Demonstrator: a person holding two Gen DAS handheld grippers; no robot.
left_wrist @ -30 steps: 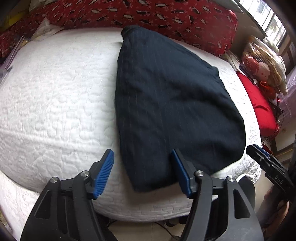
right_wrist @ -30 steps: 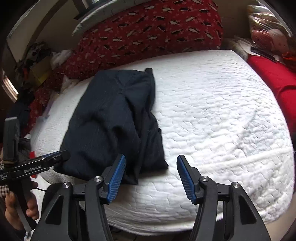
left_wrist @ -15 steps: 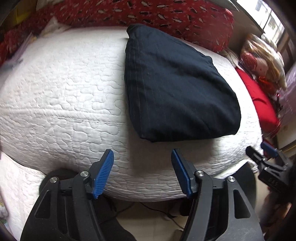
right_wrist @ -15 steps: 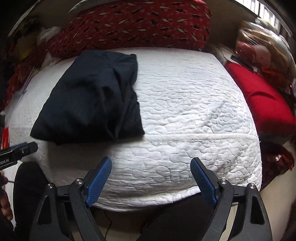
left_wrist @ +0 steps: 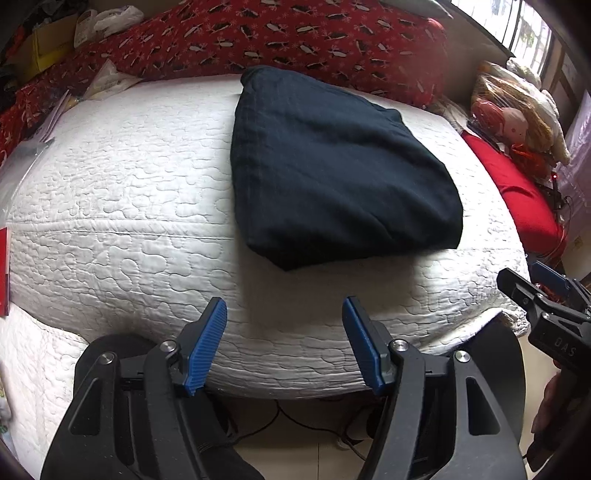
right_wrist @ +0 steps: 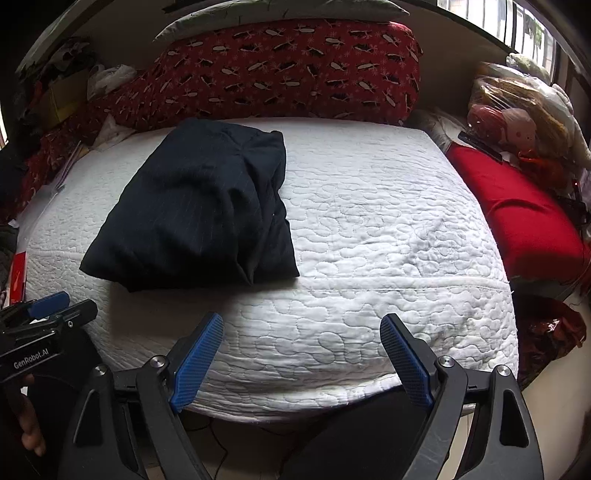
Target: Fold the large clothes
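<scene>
A dark navy garment [left_wrist: 332, 173] lies folded into a compact bundle on the white quilted mattress [left_wrist: 129, 184]. In the right wrist view the garment [right_wrist: 207, 214] sits left of centre on the mattress [right_wrist: 388, 229], with creases on its top. My left gripper [left_wrist: 283, 306] hovers over the mattress's near edge, short of the garment, open with nothing between its blue pads. My right gripper [right_wrist: 302, 321] stands wide open over the same edge, also empty. Each gripper shows at the other view's border: right gripper [left_wrist: 535, 295], left gripper [right_wrist: 55, 310], with a hand below.
A red patterned pillow [left_wrist: 295, 33] lines the far side of the bed. A red cushion [right_wrist: 524, 214] and bagged plush toys [right_wrist: 517, 110] crowd the right side. Papers [left_wrist: 44, 129] lie at the far left. Floor with cables [left_wrist: 295, 428] shows below the mattress edge.
Both grippers have drawn back from the garment toward the mattress's near edge. The right jaws have spread wider. The garment now lies free and farther from both grippers.
</scene>
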